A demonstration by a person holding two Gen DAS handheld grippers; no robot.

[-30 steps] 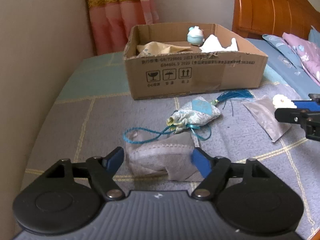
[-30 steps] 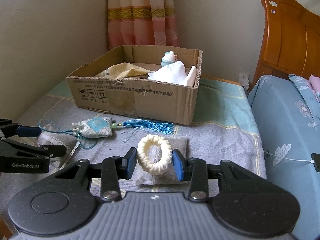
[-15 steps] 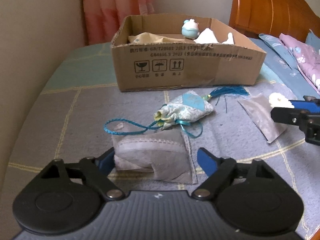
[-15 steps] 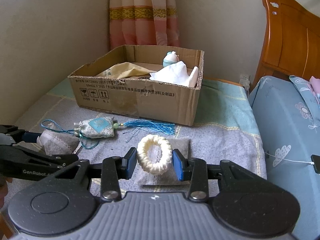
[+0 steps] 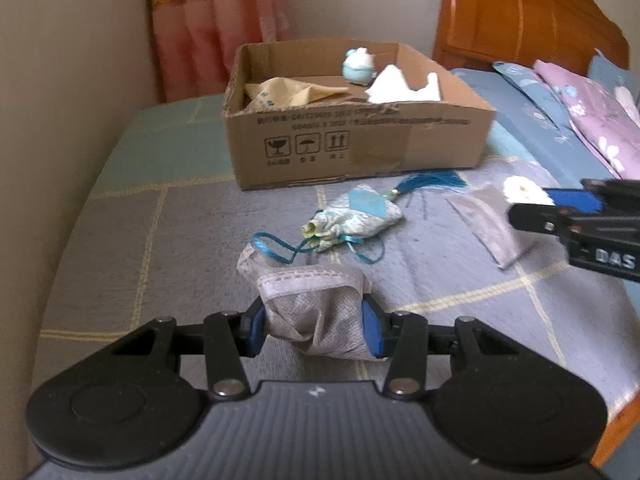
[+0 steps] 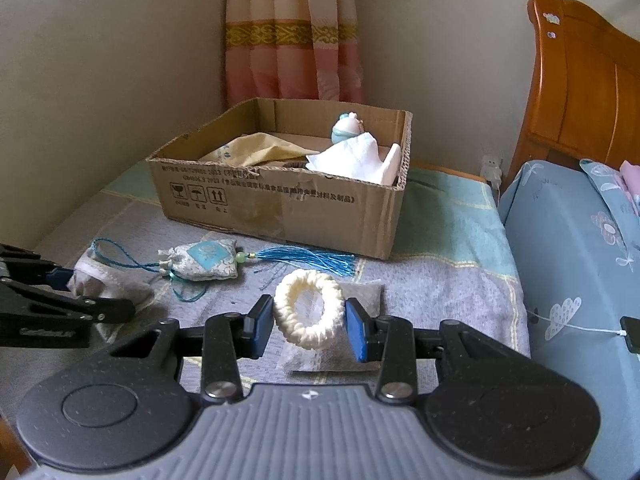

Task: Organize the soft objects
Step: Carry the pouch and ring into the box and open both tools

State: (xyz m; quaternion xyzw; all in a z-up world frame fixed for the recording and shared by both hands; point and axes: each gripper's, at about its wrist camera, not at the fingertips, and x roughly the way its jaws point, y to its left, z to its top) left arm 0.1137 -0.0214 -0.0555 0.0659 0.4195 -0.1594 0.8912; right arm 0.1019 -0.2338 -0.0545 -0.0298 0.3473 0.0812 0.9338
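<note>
My left gripper [image 5: 314,326] is shut on a grey fabric pouch [image 5: 316,312], bunched between its blue pads and raised a little off the bed. My right gripper [image 6: 308,324] is shut on a cream knitted ring [image 6: 309,312], held just above a second grey pouch [image 6: 340,344] lying flat. A blue-and-white sachet with a blue tassel [image 5: 356,220] lies on the bed between them; it also shows in the right wrist view [image 6: 204,264]. An open cardboard box [image 5: 360,152] behind it holds a yellow cloth [image 5: 288,94], a white cloth [image 5: 404,88] and a small blue plush [image 5: 358,66].
The bed has a grey and teal checked cover [image 5: 160,216]. A wall [image 5: 60,100] runs along its left side. A pink curtain [image 6: 292,40] hangs behind the box. Blue and pink pillows [image 5: 580,112] and a wooden headboard [image 6: 580,92] are on the right.
My left gripper has closed on the grey pouch and lifted it slightly. The right gripper keeps holding the ring and has risen a little.
</note>
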